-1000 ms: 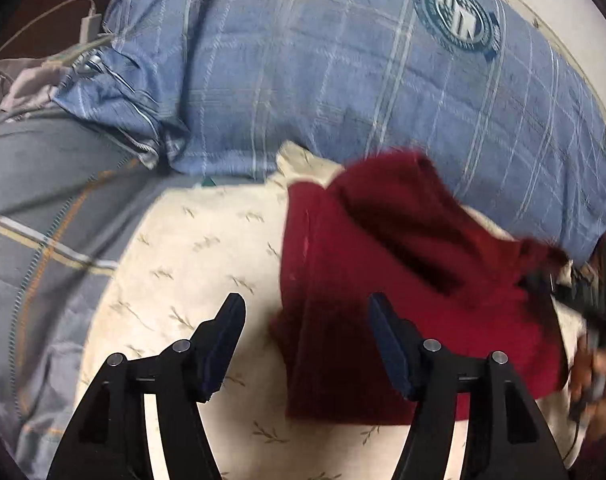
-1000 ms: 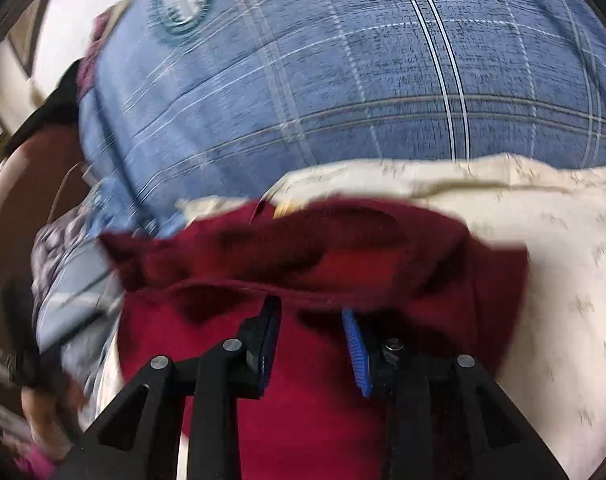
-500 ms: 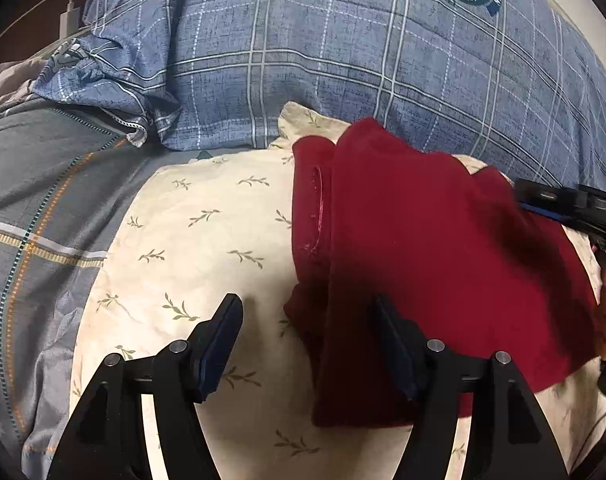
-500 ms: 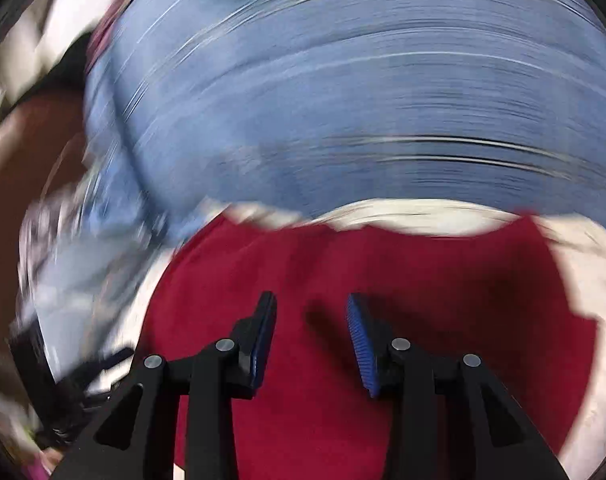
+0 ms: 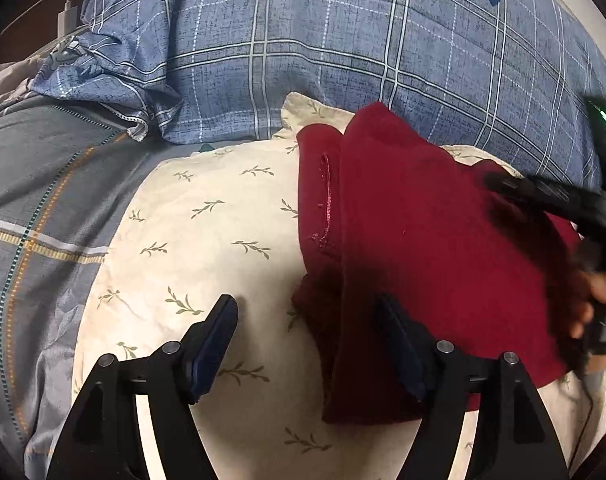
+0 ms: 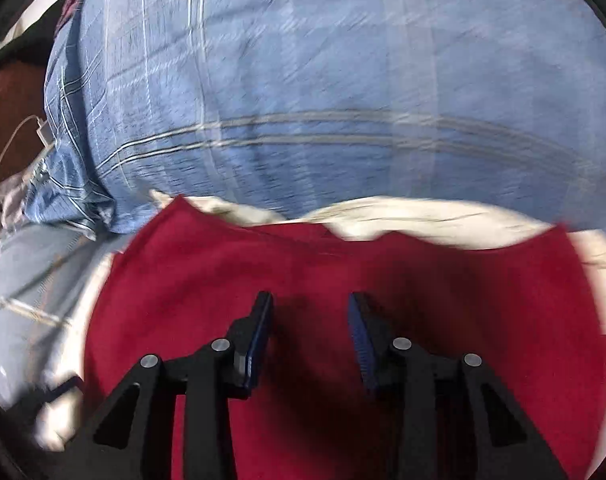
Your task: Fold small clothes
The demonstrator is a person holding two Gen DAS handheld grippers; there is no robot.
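Bedding fills both views: a grey striped cover [image 5: 43, 208] at the left, a blue plaid pillow [image 5: 343, 48] behind, and a cream leaf-print pillow [image 5: 207, 232] in front. On the cream pillow's right half lies the dark red garment [image 5: 431, 248], folded over on itself. The left gripper [image 5: 307, 340] hovers at its left edge, jaws wide apart, empty. The right gripper [image 6: 309, 336] hangs over the red cloth, jaws parted, holding nothing; that view is blurred.

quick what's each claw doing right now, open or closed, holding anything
Left claw: open, holding nothing, at the near edge of the red cloth.
Right claw: open, holding nothing, over the red cloth.
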